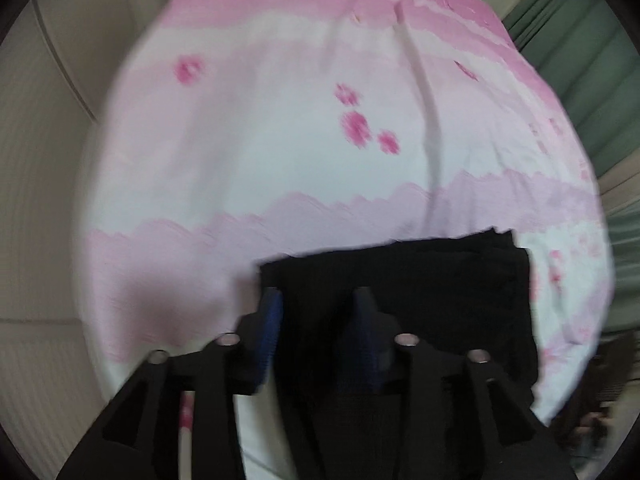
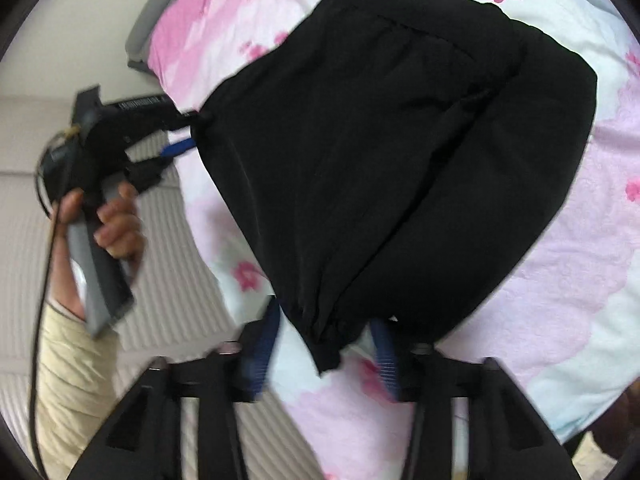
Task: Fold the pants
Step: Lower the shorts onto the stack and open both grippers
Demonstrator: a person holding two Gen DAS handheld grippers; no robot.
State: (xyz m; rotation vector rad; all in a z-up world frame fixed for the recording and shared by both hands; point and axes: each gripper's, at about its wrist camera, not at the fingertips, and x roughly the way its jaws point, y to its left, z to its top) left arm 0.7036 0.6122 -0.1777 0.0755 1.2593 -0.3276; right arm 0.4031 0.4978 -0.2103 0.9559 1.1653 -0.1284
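Black fabric pants [image 2: 400,168], folded into a thick bundle, lie between the parted blue-padded fingers of the right gripper [image 2: 324,344], whose pads stand clear of the cloth. At the bundle's far corner the left gripper [image 1: 316,320] is likewise parted over the fabric. All rests on a pink-and-white floral bedsheet [image 1: 280,152].

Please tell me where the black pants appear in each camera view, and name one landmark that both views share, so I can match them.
Left wrist view: the black pants fill the lower middle, between and beyond the left tongs.
Right wrist view: the black pants fill the centre, from the top down to the right tongs.
Shared landmark: the pink flowered bed cover under the pants.
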